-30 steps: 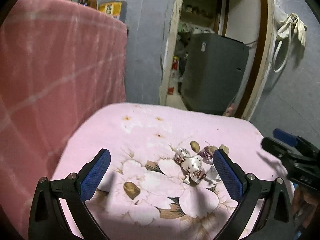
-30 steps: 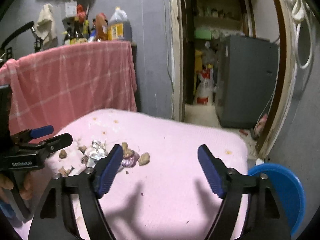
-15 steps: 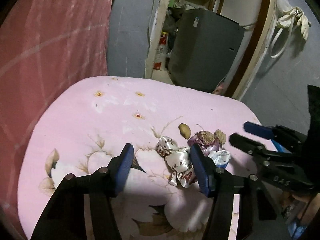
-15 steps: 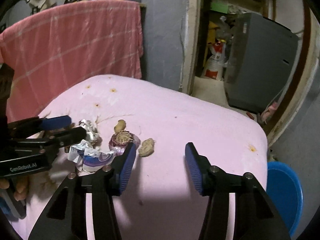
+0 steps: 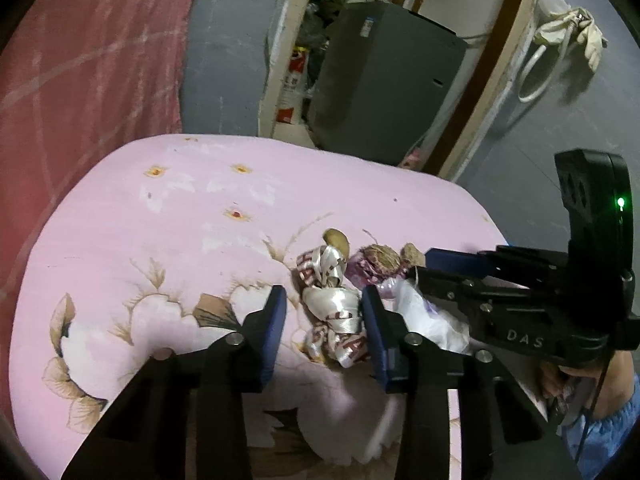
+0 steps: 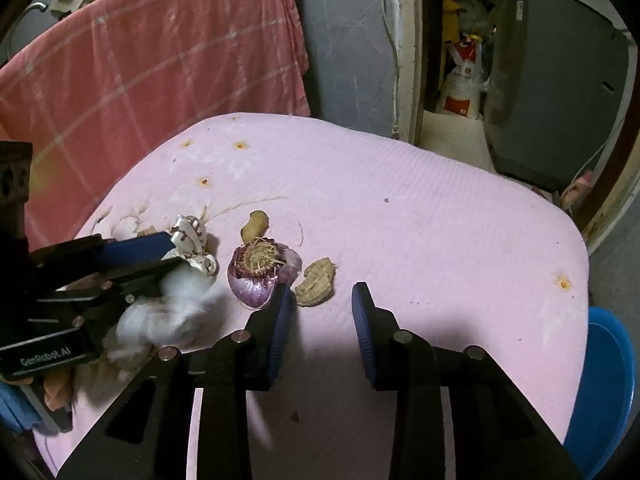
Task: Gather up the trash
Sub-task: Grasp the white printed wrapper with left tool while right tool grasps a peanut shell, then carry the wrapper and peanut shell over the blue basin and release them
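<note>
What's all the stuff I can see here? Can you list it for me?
crumpled wrapper: one, white with red print, on the pink cloth between the left gripper's closing jaws
onion scrap: one, purple, mid-cloth
peanut shells: two seen, tan, beside the onion scrap
white plastic bag: one, blurred, by the wrapper
pink cloth: one, floral
towel: one, pink-red, hanging behind
blue bin: one, lower right
left gripper: black, blue pads
right gripper: closing, nothing between its jaws

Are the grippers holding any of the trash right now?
Not clearly. The left gripper is closing around the crumpled shiny wrapper, at its middle, but a firm grip can't be told. The right gripper is closing with nothing between its jaws.
</note>
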### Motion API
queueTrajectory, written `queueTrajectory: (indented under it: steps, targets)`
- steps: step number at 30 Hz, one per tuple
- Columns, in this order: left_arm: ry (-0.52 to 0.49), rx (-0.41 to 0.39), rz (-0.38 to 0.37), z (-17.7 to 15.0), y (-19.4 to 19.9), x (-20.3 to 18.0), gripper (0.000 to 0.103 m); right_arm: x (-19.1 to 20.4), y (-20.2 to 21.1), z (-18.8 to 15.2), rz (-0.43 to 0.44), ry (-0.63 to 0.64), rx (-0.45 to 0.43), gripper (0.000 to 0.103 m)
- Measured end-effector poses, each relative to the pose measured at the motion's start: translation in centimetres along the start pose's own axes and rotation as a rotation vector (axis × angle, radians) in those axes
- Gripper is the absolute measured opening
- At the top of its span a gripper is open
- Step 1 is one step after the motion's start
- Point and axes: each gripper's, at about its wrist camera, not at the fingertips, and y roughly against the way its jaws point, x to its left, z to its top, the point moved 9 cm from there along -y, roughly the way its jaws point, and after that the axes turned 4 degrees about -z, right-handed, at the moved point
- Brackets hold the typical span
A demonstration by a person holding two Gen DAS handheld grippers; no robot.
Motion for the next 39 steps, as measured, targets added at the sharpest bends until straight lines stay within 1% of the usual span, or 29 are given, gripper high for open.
queueTrajectory:
  steps: [2,5,8,10,13,15,18,21,23,27,30,32,34,39]
  targets:
    - [-0.007,0.01,-0.004,-0.1,-0.2,-0.1,0.024,0.1,-0.1,0.1,0.017,-0.001,0.006,0.023]
    - [-0.008,0.014,-0.004,-0.2,-0.3,-0.2,0.024,0.2,-0.2,-0.1,0.034,-0.005,0.011,0.018]
    - [-0.002,0.012,-0.009,-0.1,-0.4,-0.1,0.023,0.3,-0.2,0.0,0.032,-0.003,0.01,0.016]
    - [-0.001,0.008,-0.01,-0.1,-0.3,-0.1,0.023,0.3,-0.2,0.0,0.017,0.007,0.004,0.016]
    - [0.003,0.003,-0.014,-0.2,-0.3,-0.1,0.023,0.6,0.2,0.0,-0.028,0.032,-0.019,0.016]
    - [0.009,-0.003,-0.016,-0.3,-0.1,0.1,0.023,0.6,0.8,0.1,-0.071,0.047,-0.048,0.016]
    - [0.018,-0.019,-0.019,-0.3,0.3,0.3,0.023,0.4,1.7,0.3,-0.099,0.044,-0.091,0.016]
    - [0.027,-0.052,-0.038,-0.2,1.0,0.5,0.023,0.3,3.2,0.5,-0.107,0.026,-0.166,0.016]
    - [0.024,-0.099,-0.053,0.0,2.0,0.3,0.023,0.3,4.2,0.2,-0.115,0.009,-0.216,0.016]
    - [0.002,-0.198,-0.065,0.6,4.0,-0.6,0.023,0.4,6.7,-0.1,-0.142,-0.009,-0.346,0.016]
    - [-0.051,-0.271,-0.049,1.1,5.5,-2.2,0.023,0.3,9.3,0.2,-0.162,-0.023,-0.466,0.016]
    - [-0.087,-0.327,-0.041,1.4,6.7,-3.7,0.023,0.1,10.9,0.1,-0.166,-0.043,-0.523,0.016]
    - [-0.101,-0.383,-0.04,1.9,7.7,-5.1,0.023,0.0,12.7,0.3,-0.169,-0.061,-0.583,0.016]
    - [-0.114,-0.516,-0.058,3.2,10.2,-8.4,0.023,-0.6,18.1,0.0,-0.254,-0.069,-0.748,0.016]
